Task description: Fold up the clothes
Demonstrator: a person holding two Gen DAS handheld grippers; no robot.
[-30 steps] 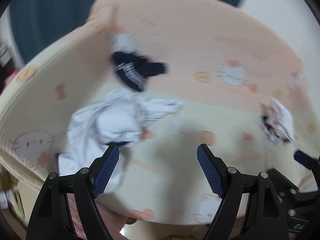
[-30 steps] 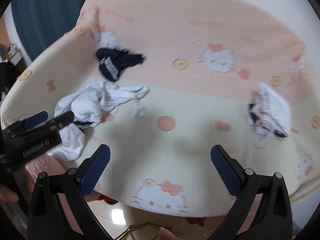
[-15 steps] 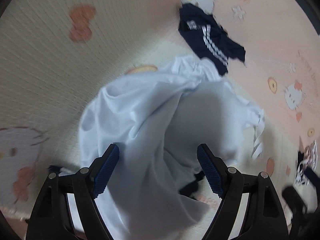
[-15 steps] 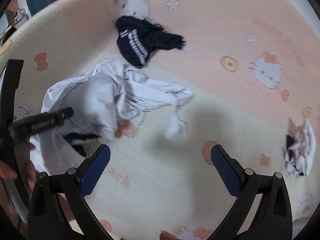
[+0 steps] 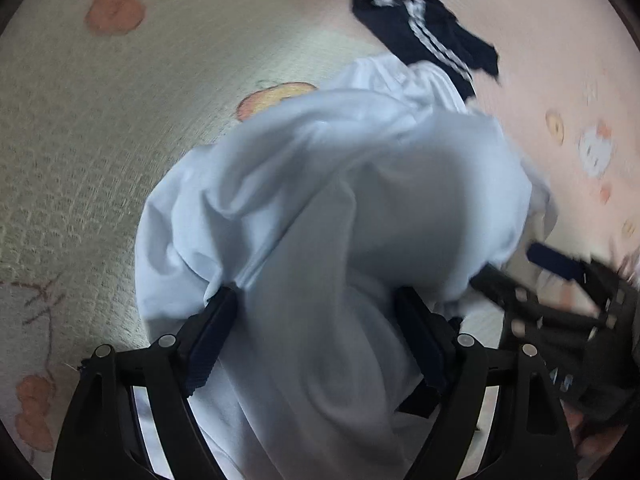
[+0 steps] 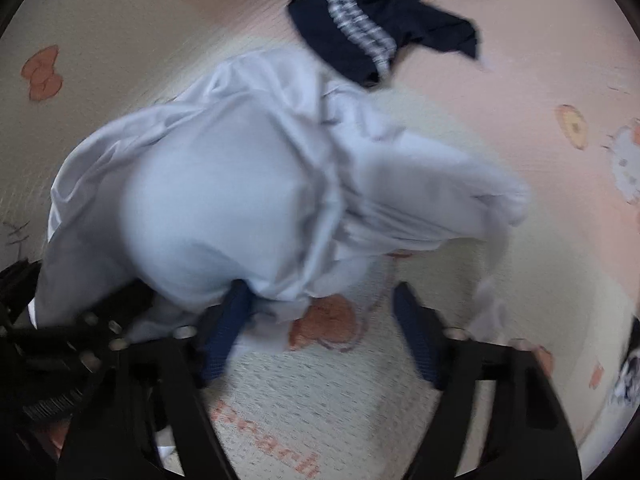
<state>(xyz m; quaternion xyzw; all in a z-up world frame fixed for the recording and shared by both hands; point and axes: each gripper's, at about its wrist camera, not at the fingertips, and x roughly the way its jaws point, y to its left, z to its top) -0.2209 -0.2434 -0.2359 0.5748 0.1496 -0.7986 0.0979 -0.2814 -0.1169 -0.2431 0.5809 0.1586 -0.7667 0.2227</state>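
A crumpled white garment [image 5: 340, 200] lies bunched on a cream and pink cartoon-print mat [image 5: 80, 140]. My left gripper [image 5: 320, 332] is open, its jaws wide apart on either side of a fold of the white cloth. My right gripper [image 6: 324, 324] is open at the garment's [image 6: 224, 200] near edge; its left pad touches the cloth, and bare mat lies between the jaws. A navy garment with white stripes [image 5: 424, 36] lies just beyond the white one, also in the right wrist view [image 6: 372, 28].
The right gripper's body [image 5: 560, 304] shows at the right of the left wrist view. A small black-and-white garment [image 6: 630, 372] lies at the right edge of the right wrist view. The mat [image 6: 520, 60] extends around the clothes.
Both grippers have come down close onto the white garment, which now fills each view. Both stay open. The right gripper has moved left toward the cloth's edge.
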